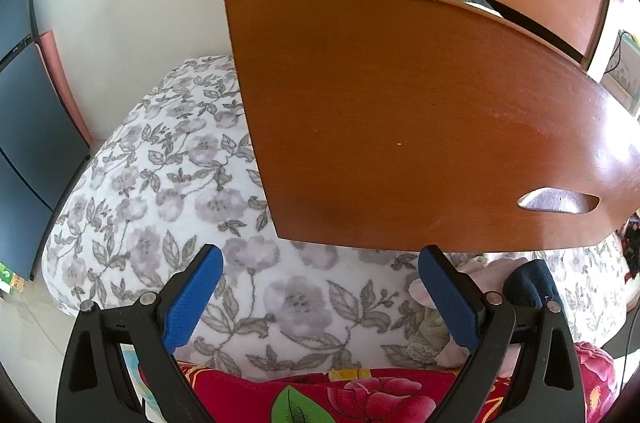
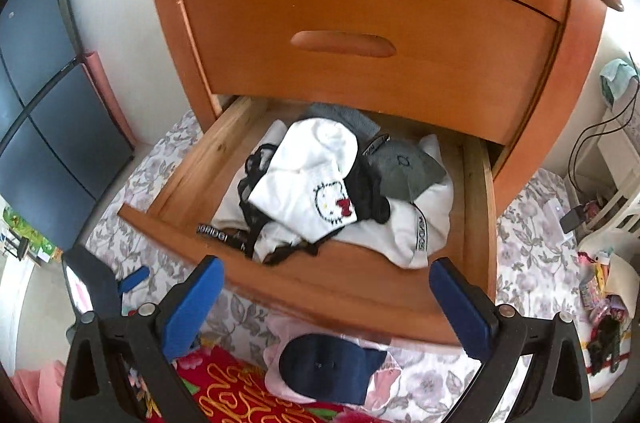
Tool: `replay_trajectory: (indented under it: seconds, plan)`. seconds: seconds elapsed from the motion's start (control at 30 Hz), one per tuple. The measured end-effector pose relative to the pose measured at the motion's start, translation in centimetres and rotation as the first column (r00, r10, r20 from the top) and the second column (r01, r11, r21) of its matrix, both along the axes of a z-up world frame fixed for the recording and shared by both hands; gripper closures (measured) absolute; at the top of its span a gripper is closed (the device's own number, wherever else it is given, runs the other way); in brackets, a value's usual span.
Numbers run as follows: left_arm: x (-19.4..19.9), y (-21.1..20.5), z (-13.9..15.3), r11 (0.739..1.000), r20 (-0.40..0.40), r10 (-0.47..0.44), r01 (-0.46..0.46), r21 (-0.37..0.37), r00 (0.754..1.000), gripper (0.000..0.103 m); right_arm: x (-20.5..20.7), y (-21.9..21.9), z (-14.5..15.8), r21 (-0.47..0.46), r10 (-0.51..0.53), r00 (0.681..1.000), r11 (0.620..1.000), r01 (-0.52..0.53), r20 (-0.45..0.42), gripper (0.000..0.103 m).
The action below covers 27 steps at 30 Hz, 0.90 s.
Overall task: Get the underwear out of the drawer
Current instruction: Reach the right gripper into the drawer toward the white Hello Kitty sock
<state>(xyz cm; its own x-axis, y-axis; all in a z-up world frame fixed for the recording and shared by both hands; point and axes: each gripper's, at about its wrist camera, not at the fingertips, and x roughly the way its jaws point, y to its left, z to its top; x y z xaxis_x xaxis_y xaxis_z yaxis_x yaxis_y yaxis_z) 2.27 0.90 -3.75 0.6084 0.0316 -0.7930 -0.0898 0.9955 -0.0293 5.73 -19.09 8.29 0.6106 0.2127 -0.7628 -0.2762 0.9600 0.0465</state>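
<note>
**Lower drawer pulled out, both grippers spread and empty**

A wooden nightstand (image 2: pixel 376 7) fills the far half of the right wrist view, its upper drawer (image 2: pixel 360 63) closed. The lower drawer (image 2: pixel 280 287) is pulled out toward the camera over a bed cover printed with grey flowers (image 2: pixel 528 235). In the left wrist view the same drawer's curved front (image 1: pixel 400 111) looms close and hides what lies inside; the flowered cover (image 1: pixel 160 183) spreads to its left and underneath.

Inside the drawer lies a jumble of underwear (image 2: pixel 340 191). A white piece with a cartoon cat face and red bow (image 2: pixel 312 179) sits on top near the middle, a grey piece (image 2: pixel 404 167) lies to its right, black garments show beneath, and white cloth with lettered waistbands (image 2: pixel 416 231) reaches the near right corner.

On the bed in front of the drawer, near the camera, a dark navy garment (image 2: pixel 328 367) rests on pale pink cloth (image 2: pixel 280 335). A red flowered blanket (image 2: pixel 240 395) lies at the near edge.

The right gripper (image 2: pixel 326 307) hangs above the drawer's near edge, its blue pads (image 2: pixel 192 307) spread wide with nothing between them. The left gripper (image 1: pixel 320 297) sits low in front of the drawer face, its pads (image 1: pixel 192 299) likewise spread wide and holding nothing. It also shows at the left edge of the right wrist view.
</note>
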Motion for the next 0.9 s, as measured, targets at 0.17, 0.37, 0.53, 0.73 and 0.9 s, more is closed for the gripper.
replay_trajectory:
  seconds: [0.17, 0.37, 0.53, 0.73, 0.9]
  plan:
    - [0.0, 0.2, 0.0, 1.0, 0.001, 0.0, 0.0, -0.008, 1.0, 0.005, 2.0, 0.5, -0.5, -0.002, 0.008, 1.0, 1.0, -0.008, -0.006, 0.0]
    - [0.1, 0.4, 0.0, 1.0, -0.003, -0.001, 0.001, -0.014, 1.0, 0.005, 5.0, 0.3, -1.2, -0.006, -0.015, 1.0, 1.0, 0.015, -0.023, 0.0]
    - [0.2, 0.6, -0.1, 1.0, -0.009, 0.0, 0.0, -0.031, 1.0, 0.005, 7.5, 0.6, -1.6, 0.011, -0.023, 0.998, 1.0, 0.023, -0.06, 0.0]
    - [0.3, 0.7, -0.2, 0.999, -0.014, -0.001, 0.0, -0.041, 1.0, 0.005, 9.9, 2.8, -3.0, -0.015, 0.004, 0.992, 1.0, -0.006, -0.122, 0.0]
    - [0.3, 0.7, -0.2, 0.999, -0.015, 0.0, -0.001, -0.046, 1.0, 0.005, 11.0, 4.8, -4.2, -0.042, 0.039, 0.985, 0.998, -0.047, -0.17, 0.0]
